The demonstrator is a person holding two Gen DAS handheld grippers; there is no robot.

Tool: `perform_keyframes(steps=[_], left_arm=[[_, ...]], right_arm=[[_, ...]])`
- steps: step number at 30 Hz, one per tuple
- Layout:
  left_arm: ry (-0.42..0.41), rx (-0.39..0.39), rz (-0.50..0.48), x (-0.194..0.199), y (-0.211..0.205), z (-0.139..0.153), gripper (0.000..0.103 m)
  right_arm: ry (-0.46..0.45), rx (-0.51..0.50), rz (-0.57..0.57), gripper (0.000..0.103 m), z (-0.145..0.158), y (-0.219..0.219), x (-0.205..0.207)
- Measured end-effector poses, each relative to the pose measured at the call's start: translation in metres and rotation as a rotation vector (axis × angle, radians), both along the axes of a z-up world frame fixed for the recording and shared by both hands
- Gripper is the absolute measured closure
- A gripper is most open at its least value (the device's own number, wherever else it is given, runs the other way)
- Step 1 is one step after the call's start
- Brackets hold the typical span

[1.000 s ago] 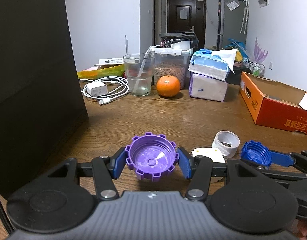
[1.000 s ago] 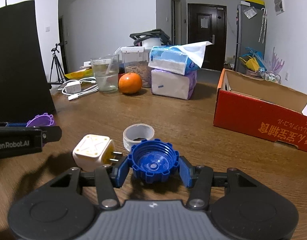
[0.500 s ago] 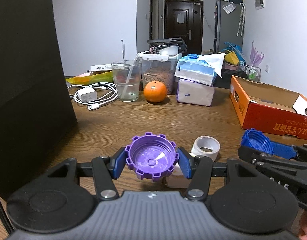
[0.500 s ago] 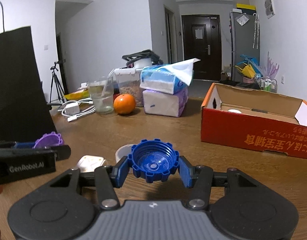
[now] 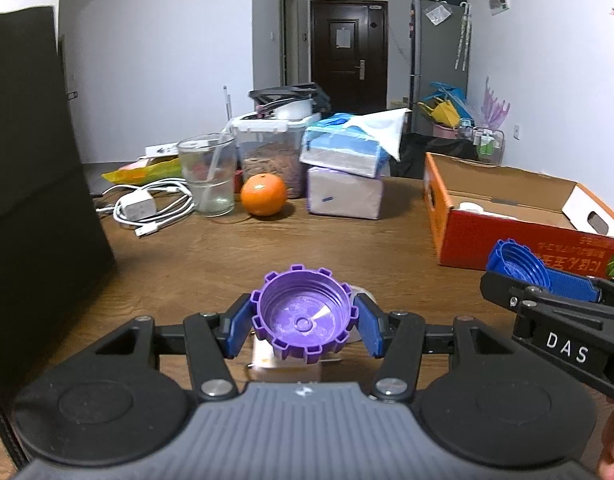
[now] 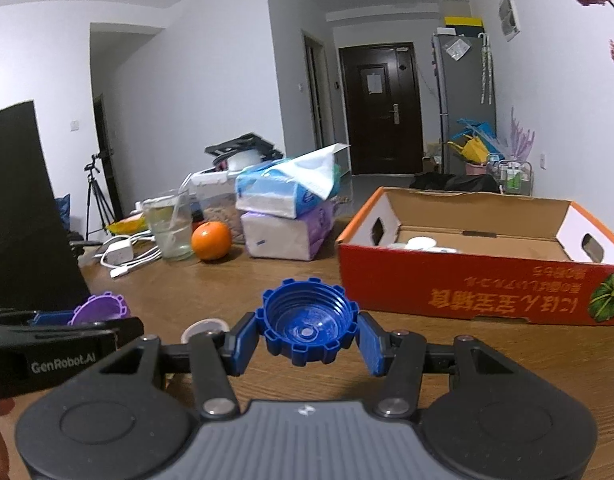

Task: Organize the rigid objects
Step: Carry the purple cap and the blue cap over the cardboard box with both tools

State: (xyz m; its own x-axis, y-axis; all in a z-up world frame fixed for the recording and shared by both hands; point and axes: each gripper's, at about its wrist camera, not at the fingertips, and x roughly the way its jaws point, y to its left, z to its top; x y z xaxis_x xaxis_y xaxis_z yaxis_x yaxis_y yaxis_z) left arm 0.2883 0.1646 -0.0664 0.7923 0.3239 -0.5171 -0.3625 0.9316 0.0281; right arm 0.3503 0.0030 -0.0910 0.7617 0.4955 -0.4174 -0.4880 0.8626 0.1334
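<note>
The left gripper point(image 5: 305, 326) had its blue fingers point(image 5: 239, 330) closed against the sides of one purple cap point(image 5: 305, 318), open side facing the camera, lifted above the wooden surface point(image 5: 267, 252). The right gripper point(image 6: 309, 334) likewise pinched one blue cap point(image 6: 309, 326) between its fingers, held clear of the surface and short of the red cardboard box point(image 6: 483, 276).

Under and just behind the purple cap lay a white tape roll point(image 5: 363, 294) and a blurred pale block point(image 5: 285, 368), both mostly hidden by the cap and the fingers. From the right wrist view the box stood ahead and to the right, open at the top, with a few white items inside; how many was not clear.

At the far side of the surface stood one glass point(image 5: 207, 178) with a straw, one orange point(image 5: 263, 194) just beside it, one clear storage tub point(image 5: 273, 152) behind them, two tissue packs point(image 5: 345, 176) stacked one on the other, and one white charger with its coiled cable point(image 5: 147, 210). A tall black bag point(image 5: 31, 200) blocked the left side. A tripod point(image 6: 95, 200) stood beyond it.
</note>
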Motion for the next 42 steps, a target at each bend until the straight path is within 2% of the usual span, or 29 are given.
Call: perform_keyframes(steps=[15, 42], left_arm=[[-0.039, 0.009, -0.059, 0.039, -0.053, 0.015, 0.047], [-0.057, -0.032, -0.117, 0.115, -0.114, 0.011, 0.047]], right_arm=[[-0.026, 0.041, -0.09, 0.051, 0.009, -0.051, 0.024], [-0.067, 0.049, -0.218, 0.051, 0.01, -0.118, 0.072]])
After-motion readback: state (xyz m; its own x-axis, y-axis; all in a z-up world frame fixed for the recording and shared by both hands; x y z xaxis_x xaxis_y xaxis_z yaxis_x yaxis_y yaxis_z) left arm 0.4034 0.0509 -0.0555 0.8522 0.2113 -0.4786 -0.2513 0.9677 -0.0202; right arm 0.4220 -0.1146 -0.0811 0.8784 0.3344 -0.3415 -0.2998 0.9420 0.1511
